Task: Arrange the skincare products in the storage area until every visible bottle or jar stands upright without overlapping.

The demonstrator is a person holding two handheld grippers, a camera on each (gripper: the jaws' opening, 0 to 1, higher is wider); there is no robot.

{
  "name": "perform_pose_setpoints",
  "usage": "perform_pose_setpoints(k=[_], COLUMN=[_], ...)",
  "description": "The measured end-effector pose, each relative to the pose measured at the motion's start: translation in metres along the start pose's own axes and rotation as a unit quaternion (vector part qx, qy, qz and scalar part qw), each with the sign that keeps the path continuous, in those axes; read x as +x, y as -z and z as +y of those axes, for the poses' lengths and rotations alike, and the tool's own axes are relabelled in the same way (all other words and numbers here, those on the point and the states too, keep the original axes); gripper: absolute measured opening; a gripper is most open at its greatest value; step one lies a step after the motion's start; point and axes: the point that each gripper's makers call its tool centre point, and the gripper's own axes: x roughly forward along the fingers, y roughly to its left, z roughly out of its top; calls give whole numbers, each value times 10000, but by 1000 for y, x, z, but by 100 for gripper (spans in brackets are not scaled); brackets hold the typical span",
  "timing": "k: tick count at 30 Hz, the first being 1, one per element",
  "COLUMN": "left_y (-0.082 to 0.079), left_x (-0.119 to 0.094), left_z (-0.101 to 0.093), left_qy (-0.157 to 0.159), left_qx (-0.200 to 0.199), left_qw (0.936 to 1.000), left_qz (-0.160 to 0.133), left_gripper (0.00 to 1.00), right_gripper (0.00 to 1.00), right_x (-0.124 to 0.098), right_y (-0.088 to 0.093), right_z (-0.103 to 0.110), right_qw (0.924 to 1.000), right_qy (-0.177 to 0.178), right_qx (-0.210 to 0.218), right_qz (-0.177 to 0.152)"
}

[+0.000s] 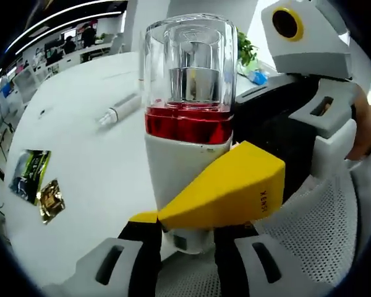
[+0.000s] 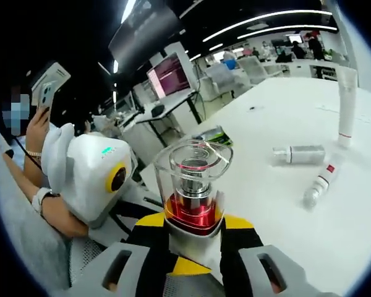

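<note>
The job looks well short of done: in the right gripper view one white tube [image 2: 346, 105] stands upright on the table [image 2: 284, 204] at 2 o'clock, while a grey bottle [image 2: 300, 154] and a small clear bottle [image 2: 320, 182] at 3 o'clock lie on their sides. The red-banded pump bottle [image 1: 188, 124] with its clear cap stands upright at centre, gripped low on its white body by both the left gripper [image 1: 185, 238] and the right gripper [image 2: 195, 244], fingers narrowed against it.
</note>
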Motion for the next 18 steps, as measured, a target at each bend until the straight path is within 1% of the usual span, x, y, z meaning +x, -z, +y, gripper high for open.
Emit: perform_pose_setpoints(k=[1,3,6,10,13,15,17,18], left_y=[-1,0,-2,-8,-10,-6,4,8], left_x=[0,-1,-5,-11,-16,-18,-23,-25], left_z=[1,3,7,12,19,24,37,40], left_qy=[-6,-30,-64,-102,-186,-264,-481,-504], left_qx=[63,57,3,-53,129,252,541,557], left_qw=[10000,10000,10000,9999,9997,9993,9971,9967], left_qz=[-34,-6,-36,-64,-2,65,254,310], left_gripper=[28,28,32,37,40,41,36,34], right_gripper=[24,24,24,24,24,24,24,24], right_x=[-1,-2,-7,-13,-17,-21,-24,-26], right_y=[-1,-2,-6,-10,-11,-12,-13,-14], right_z=[0,-3,-7,-15,-24,-29,-35,-38], right_qw=[10000,10000,9999,9995,9989,9984,9979,9975], right_qy=[-4,25,80,160,241,310,370,401], right_qx=[0,-22,-18,77,204,265,321,357], right_qz=[-10,-47,-140,-245,-333,-383,-430,-455])
